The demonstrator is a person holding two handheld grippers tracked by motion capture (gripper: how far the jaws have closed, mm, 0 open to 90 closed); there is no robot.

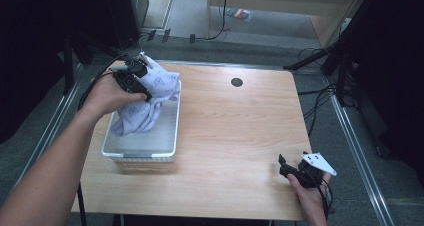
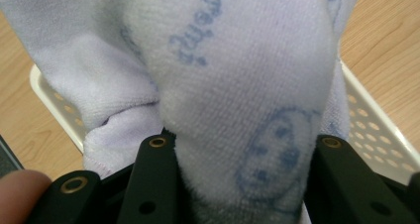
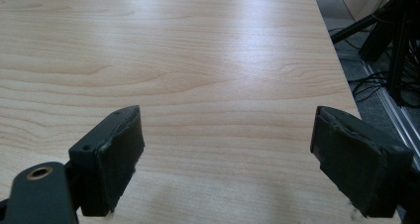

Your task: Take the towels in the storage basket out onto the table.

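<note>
Lilac towel (image 1: 145, 98) — gripped by the left gripper (image 1: 134, 80), upper left of the frame — hangs over the white basket (image 1: 142, 153); next comes lowering and release. Right gripper (image 1: 295, 172) rests spread wide, empty.

We have open tabletop (image 1: 235, 131) from the basket (image 1: 170, 136) rightward to our right gripper (image 1: 292, 170) (jaws spread, bare wood ahead). On the left, the basket's walls and the bunched towel (image 1: 150, 98) block passage.
</note>
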